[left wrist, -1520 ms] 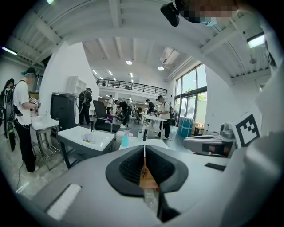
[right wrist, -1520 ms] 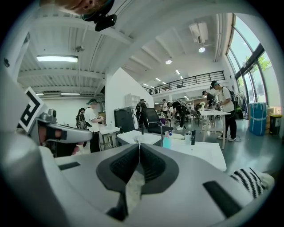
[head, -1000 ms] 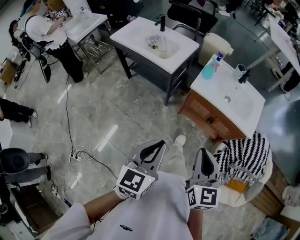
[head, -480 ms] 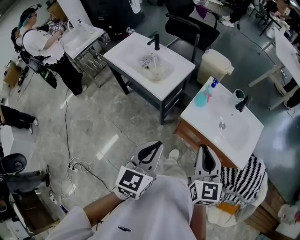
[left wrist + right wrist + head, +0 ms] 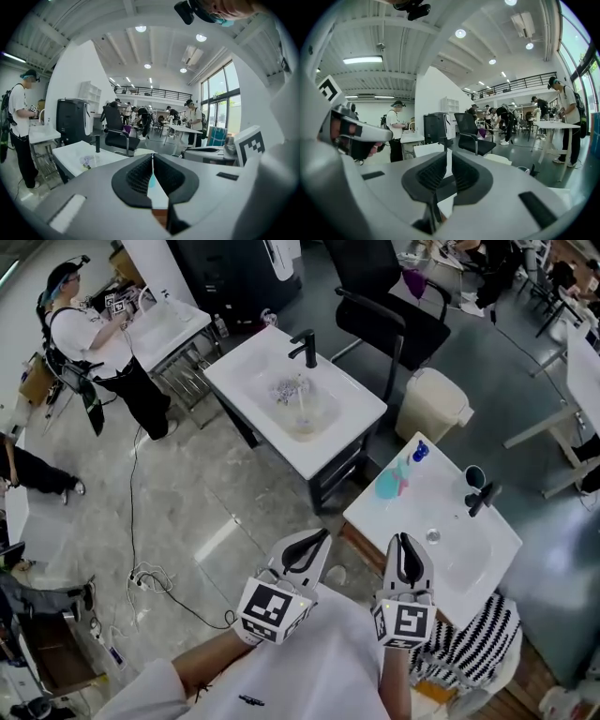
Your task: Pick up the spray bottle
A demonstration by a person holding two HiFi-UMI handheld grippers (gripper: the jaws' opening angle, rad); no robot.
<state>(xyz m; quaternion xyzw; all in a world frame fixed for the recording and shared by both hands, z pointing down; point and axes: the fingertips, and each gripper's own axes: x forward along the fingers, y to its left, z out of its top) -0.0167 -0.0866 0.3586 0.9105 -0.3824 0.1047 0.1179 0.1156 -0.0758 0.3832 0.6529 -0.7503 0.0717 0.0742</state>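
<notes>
We find the spray bottle [image 5: 388, 485] standing beyond our right gripper [image 5: 400, 542], farther from the left gripper [image 5: 317, 536]; all fingers pressed together, empty

Ahead of me is a white vanity top [image 5: 386, 517] with a basin [image 5: 464, 557] sunk into it. A teal spray bottle [image 5: 390, 484] sits on that top near its left edge. A black faucet [image 5: 481, 499] rises at the basin's far side, with a dark cup [image 5: 473, 476] just beside it. Farther off I see a second white sink table [image 5: 354, 414] on a dark frame, carrying its own black faucet [image 5: 305, 346]. The grey stone floor [image 5: 216, 484] bears a white bin [image 5: 431, 404], a black office chair [image 5: 384, 306] and a loose cable [image 5: 130, 502].
</notes>
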